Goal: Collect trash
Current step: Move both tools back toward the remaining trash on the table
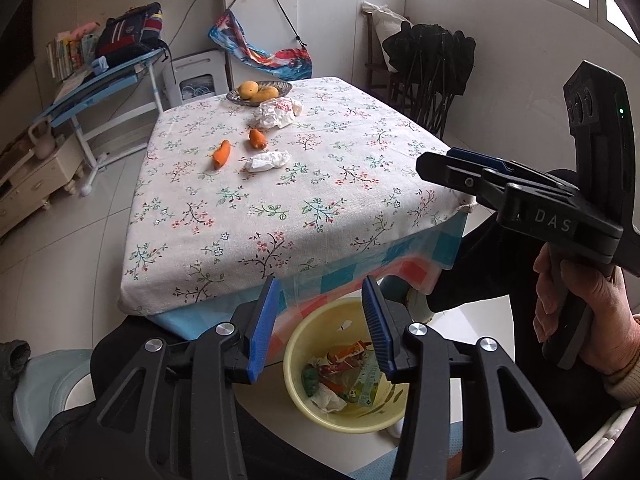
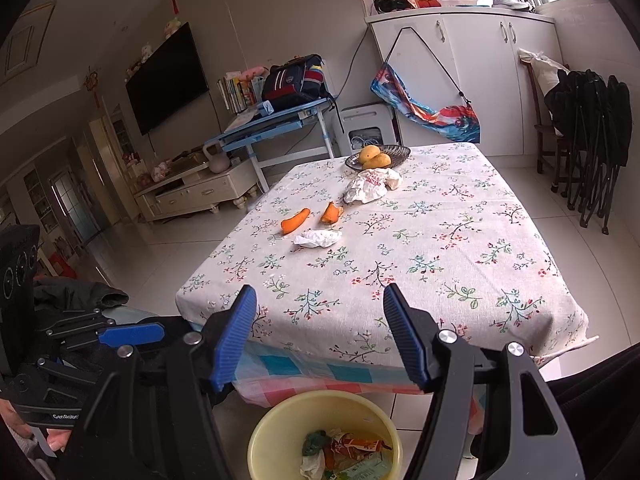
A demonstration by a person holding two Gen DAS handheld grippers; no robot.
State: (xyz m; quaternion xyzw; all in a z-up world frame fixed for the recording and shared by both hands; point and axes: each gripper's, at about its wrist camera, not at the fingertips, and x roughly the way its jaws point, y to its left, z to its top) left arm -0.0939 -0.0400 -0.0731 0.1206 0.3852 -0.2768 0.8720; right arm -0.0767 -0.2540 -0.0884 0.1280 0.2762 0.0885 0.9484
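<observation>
Both claws, left claw (image 1: 320,328) and right claw (image 2: 320,340), hang parted and empty over yellow bin (image 1: 296,364), placed below worktop (image 1: 280,208) edge to catch scraps.

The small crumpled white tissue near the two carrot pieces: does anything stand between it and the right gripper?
Nothing visible does. Only bare floral tablecloth lies between the right gripper and the crumpled white tissue.

Floral-clothed table (image 2: 440,264); carrots (image 2: 295,221), tissues (image 2: 318,238), fruit plate (image 2: 396,151).
</observation>
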